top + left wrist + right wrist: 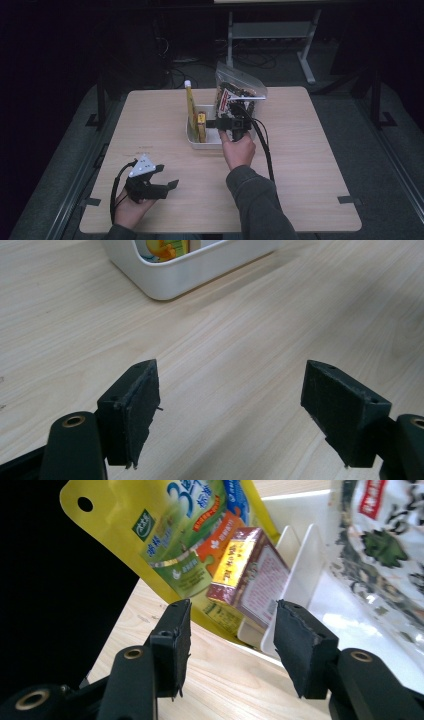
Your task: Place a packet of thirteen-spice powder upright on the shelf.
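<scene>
**Both hand-held grippers released beside a white bin**

Right hand-held gripper (226,123) is seen at centre frame in the high view, jaws spread and empty, beside the white bin (192,137) on the worktop (310,165). A yellow pouch (170,535), a small box (247,572) and white dividers (300,555) are resolved in the right gripper view. Left hand-held gripper (167,186), lower left, is also released over bare wood, with open room around it up to the near edge.
</scene>
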Demonstrator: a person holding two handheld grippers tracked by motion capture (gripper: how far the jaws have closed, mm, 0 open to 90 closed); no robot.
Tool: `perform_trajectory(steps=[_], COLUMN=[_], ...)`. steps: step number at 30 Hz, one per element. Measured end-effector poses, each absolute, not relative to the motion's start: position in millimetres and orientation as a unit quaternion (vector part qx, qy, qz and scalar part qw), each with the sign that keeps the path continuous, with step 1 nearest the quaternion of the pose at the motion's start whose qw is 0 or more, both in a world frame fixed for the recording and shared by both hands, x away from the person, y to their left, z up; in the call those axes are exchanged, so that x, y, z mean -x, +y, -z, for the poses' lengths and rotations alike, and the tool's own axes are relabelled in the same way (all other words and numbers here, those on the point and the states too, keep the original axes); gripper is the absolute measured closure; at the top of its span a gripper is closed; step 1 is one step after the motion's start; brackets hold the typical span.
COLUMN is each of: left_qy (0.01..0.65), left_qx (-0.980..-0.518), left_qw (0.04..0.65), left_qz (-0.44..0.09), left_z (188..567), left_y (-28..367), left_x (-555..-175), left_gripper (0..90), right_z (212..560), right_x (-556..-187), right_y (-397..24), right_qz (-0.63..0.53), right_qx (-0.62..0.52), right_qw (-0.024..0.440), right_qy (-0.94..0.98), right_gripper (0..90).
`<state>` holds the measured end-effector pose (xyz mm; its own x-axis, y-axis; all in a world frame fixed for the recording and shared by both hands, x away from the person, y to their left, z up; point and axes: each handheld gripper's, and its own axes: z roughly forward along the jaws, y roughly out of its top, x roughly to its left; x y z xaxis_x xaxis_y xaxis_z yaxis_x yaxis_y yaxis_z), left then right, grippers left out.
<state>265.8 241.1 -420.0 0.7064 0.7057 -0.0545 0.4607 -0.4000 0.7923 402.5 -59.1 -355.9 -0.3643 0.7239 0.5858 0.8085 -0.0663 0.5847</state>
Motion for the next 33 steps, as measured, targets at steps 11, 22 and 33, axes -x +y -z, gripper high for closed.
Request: perform_trajectory(steps=[11, 22, 33], left_qy=[0.355, 0.354, 0.354], left_qx=[-0.825, -0.825, -0.826], left_qw=[0.416, 0.415, 0.414], left_qz=[-0.145, -0.145, -0.145], left_z=[420.7, 421.5, 421.8], left_y=[241.6, 240.5, 240.0], left_x=[-265.7, -265.6, -265.7], left_gripper=[22.8, 22.8, 22.8], right_z=[366.1, 376.6, 385.7], right_x=[-393.1, -381.6, -367.7], right_y=[-80.7, -97.8, -118.9], right_qz=[0.469, 0.471, 0.473], right_qx=[0.565, 0.569, 0.575], right_qw=[0.054, 0.064, 0.064], right_qy=[-0.677, -0.671, -0.664], right_gripper=[44.3, 42.7, 41.7])
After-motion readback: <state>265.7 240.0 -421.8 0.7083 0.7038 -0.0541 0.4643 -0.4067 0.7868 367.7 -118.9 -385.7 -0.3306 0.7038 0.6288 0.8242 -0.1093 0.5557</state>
